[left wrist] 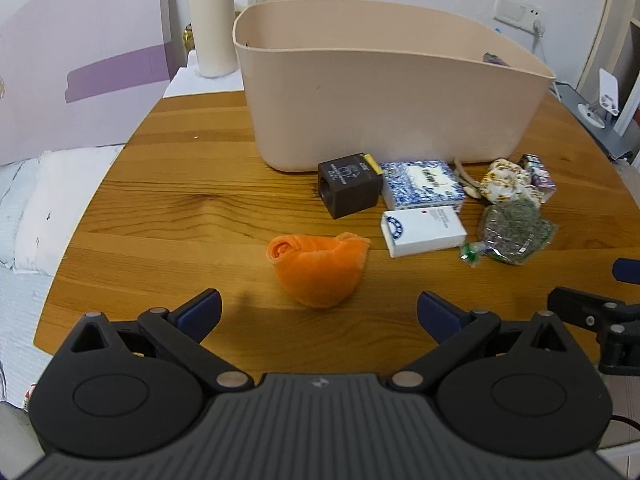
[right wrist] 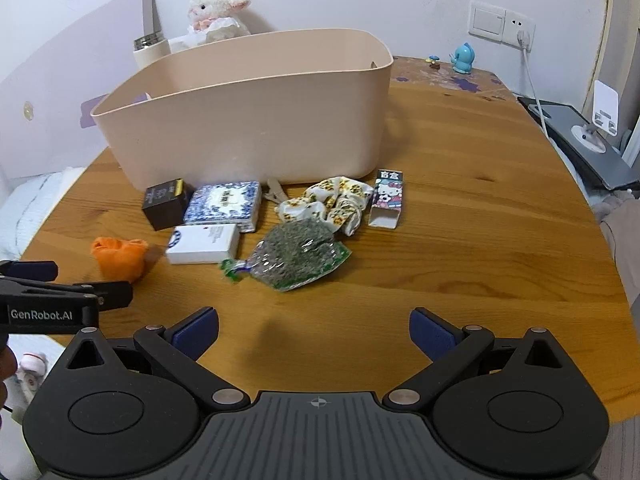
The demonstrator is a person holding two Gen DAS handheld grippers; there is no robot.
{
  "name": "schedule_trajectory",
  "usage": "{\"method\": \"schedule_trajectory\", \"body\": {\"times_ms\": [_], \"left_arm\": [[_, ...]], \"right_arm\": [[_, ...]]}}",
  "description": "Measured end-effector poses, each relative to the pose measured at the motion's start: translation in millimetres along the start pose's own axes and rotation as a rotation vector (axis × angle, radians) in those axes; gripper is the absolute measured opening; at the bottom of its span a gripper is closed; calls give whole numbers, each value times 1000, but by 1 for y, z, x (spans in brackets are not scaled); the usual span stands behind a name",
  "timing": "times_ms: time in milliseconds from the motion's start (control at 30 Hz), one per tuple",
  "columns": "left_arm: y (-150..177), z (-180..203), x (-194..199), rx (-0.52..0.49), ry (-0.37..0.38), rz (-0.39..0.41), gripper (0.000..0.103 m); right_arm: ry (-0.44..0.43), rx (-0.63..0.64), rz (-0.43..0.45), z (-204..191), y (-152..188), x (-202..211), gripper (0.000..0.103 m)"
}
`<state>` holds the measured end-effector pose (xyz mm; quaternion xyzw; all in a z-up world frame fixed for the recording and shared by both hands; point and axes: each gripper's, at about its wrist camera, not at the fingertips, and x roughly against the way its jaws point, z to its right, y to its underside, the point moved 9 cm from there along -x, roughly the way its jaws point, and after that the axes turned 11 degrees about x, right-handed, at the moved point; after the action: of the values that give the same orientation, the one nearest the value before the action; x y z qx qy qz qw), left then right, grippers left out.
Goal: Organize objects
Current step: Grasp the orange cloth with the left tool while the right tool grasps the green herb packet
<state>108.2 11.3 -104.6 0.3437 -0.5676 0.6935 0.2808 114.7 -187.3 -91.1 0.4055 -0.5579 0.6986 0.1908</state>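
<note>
A beige bin (left wrist: pixel 384 92) (right wrist: pixel 248 120) stands on the round wooden table (left wrist: pixel 180 208). In front of it lie a dark brown box (left wrist: pixel 349 190) (right wrist: pixel 165 203), a blue patterned box (left wrist: pixel 422 184) (right wrist: pixel 224 205), a white box (left wrist: pixel 424 230) (right wrist: pixel 203 243), a bag of dried greens (left wrist: pixel 512 232) (right wrist: pixel 298 254), a floral cloth (left wrist: pixel 508 182) (right wrist: pixel 332 200), a Hello Kitty box (right wrist: pixel 387 199) and a rolled orange cloth (left wrist: pixel 318 270) (right wrist: pixel 119 258). My left gripper (left wrist: pixel 319 312) is open, just short of the orange cloth. My right gripper (right wrist: pixel 314 334) is open and empty, short of the greens bag.
A cream thermos (left wrist: pixel 212 28) and a plush lamb (right wrist: pixel 216 8) stand behind the bin. A blue figurine (right wrist: pixel 463 58) sits at the far right edge. A grey stand (right wrist: pixel 580 140) is off the table's right side, a bed (left wrist: pixel 36 208) on the left.
</note>
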Motion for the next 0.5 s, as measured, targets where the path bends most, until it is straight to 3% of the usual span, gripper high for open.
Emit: {"method": "schedule_trajectory", "body": {"times_ms": [267,500], "left_arm": [[-12,-12,-34,23,-43,-27,103],[-18,-15,-48,9,-27,-27,103]], "right_arm": [[31,61,0,5,-12,-28,103],[21,89,-7,4,-22,-54,103]]}}
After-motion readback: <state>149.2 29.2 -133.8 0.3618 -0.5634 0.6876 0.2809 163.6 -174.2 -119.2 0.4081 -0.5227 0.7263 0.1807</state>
